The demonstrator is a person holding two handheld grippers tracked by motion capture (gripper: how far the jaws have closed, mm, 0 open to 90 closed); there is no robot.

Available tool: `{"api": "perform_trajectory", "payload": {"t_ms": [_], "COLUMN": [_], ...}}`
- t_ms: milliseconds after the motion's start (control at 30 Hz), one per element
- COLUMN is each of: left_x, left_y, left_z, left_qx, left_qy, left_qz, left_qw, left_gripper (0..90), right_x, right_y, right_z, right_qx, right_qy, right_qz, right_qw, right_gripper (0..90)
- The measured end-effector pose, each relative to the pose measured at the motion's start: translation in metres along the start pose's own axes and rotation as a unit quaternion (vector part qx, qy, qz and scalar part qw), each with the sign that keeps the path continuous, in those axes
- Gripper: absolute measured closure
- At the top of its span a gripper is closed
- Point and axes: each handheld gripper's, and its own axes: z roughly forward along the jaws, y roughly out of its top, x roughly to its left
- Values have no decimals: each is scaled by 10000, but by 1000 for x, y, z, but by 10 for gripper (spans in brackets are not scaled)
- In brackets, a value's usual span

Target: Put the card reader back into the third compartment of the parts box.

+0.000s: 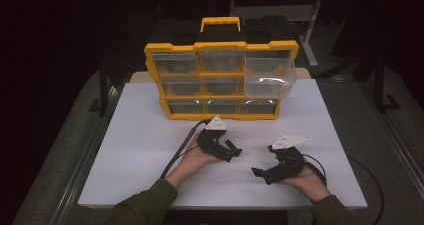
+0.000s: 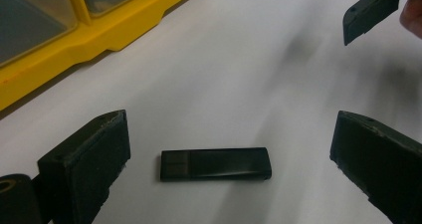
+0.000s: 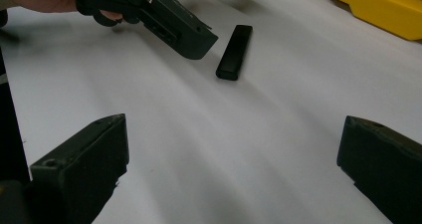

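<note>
A small flat black stick [image 2: 215,164], something like a USB drive, lies on the white table [image 1: 140,150] between the wide-apart jaws of the left gripper [image 2: 226,159]. Nothing is pinched; the stick just rests on the board with clear space on both sides. From the right gripper view the same stick [image 3: 235,52] sits just beyond the tip of the left gripper's near jaw. The right gripper [image 3: 231,164] is held close by, its jaws also spread wide with only bare table between them. Behind both hands stands a yellow organizer [image 1: 220,80] with clear drawers, its upper right drawer [image 1: 268,77] pulled partway out
</note>
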Motion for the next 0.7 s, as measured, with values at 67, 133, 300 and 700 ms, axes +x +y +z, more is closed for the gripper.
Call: {"api": "perform_trajectory", "payload": {"t_ms": [67, 133, 300, 700], "left_x": [0, 0, -1, -7], "left_y": [-1, -1, -4, -9], "left_z": [1, 2, 5, 12], "left_qx": [15, 45, 90, 170], "left_qy": [38, 72, 135, 399], "left_qz": [5, -8, -24, 70], "left_qw": [10000, 10000, 9999, 9990], "left_gripper": [26, 30, 42, 129], "right_x": [0, 0, 0, 0], "right_y": [0, 0, 0, 0], "right_z": [0, 0, 1, 1], "right_qx": [1, 4, 31, 22], "right_qy": [2, -4, -20, -4], "right_qz": [-3, 1, 15, 19], "right_qw": [10000, 10000, 10000, 10000], "right_gripper": [0, 0, 0, 0]}}
